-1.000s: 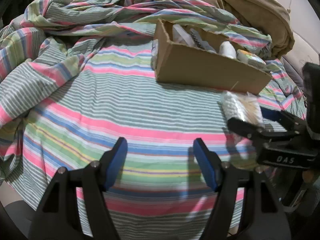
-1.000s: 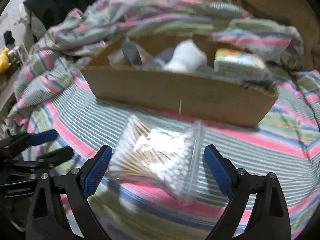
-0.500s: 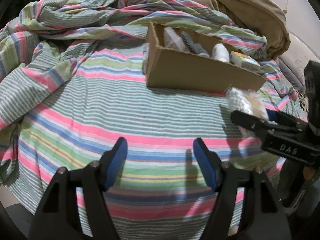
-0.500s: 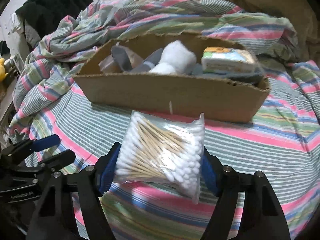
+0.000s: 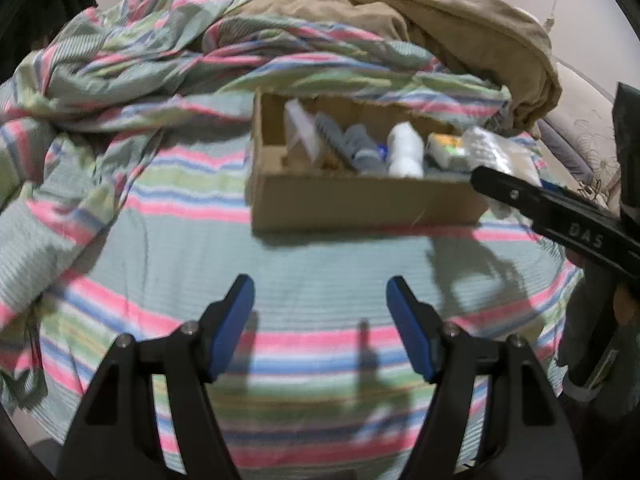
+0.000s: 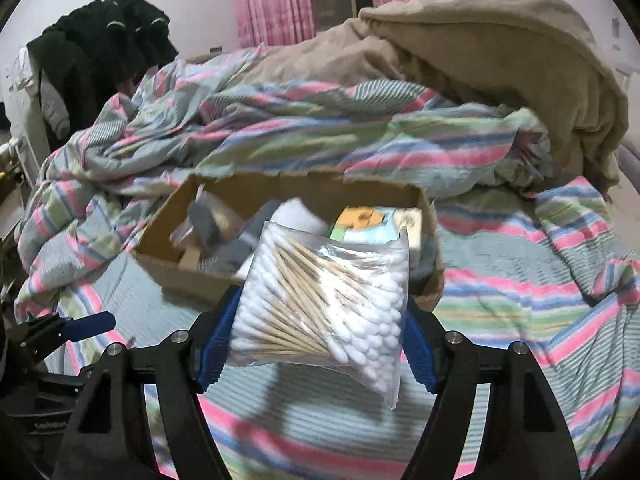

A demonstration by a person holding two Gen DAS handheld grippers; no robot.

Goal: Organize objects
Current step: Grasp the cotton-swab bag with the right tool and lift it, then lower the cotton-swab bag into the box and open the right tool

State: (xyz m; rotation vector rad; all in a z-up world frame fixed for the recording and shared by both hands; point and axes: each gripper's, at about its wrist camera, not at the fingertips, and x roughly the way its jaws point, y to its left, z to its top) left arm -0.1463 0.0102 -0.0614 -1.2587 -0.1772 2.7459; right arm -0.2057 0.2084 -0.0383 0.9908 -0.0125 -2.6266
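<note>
Right claw (image 6: 320, 344) pinches the light, crinkly, slippery cotton-swab bag (image 6: 324, 308) across its middle, above the cardboard box (image 6: 224, 280); left claw (image 5: 320, 324) gapes wide.

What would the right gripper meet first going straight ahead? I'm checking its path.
Likely the box: the right gripper, shut on the swab bag, points at its near wall, though depth is unclear.

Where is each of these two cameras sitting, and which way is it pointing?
Left wrist: on the left gripper, looking along its open blue fingers across the striped sheet to the box; the right gripper enters at right.
Right wrist: on the right gripper, facing the box over its bag of swabs.
Both show box, sheet, brown blanket.
</note>
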